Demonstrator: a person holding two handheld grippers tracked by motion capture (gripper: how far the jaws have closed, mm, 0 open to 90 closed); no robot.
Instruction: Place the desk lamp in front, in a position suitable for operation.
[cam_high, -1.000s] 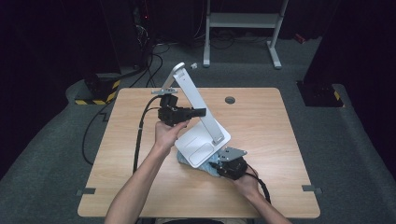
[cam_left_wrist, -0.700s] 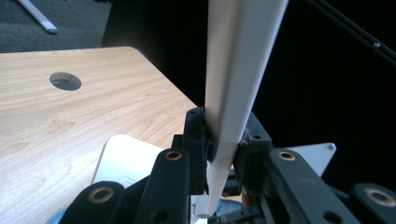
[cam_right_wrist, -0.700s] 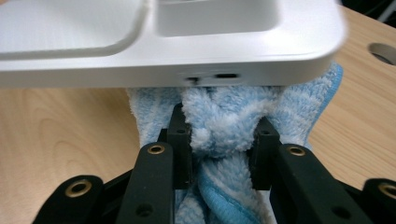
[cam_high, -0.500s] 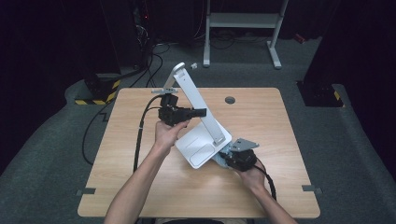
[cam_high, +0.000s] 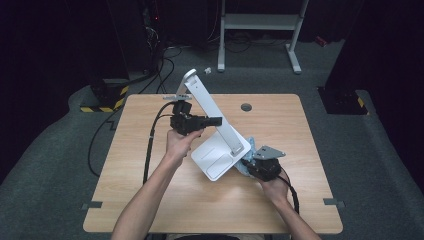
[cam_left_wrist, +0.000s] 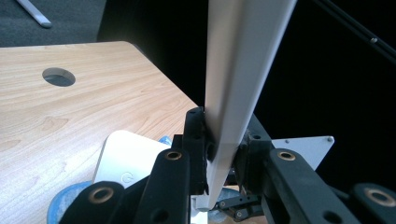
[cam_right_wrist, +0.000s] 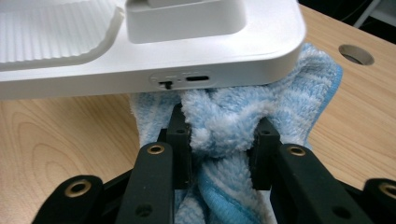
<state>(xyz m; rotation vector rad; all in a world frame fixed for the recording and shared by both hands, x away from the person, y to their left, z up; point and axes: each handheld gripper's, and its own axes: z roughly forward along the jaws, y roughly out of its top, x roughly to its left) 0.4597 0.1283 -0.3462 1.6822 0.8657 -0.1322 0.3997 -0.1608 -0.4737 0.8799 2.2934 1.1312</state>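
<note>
A wooden table (cam_high: 150, 200) stands in a dark room. High view: the left gripper (cam_high: 212, 121) clamps the lamp (cam_high: 220, 155) arm at 11 o'clock of its base. Left gripper view: jaws pinch the white arm. Right gripper view: the right gripper (cam_right_wrist: 224, 140) squeezes the cloth (cam_right_wrist: 299, 88) under the base, at 12 o'clock.

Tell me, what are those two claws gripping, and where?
Left gripper clamps the white lamp's slanted arm. Right gripper pinches a bunched fold of the blue cloth.
</note>
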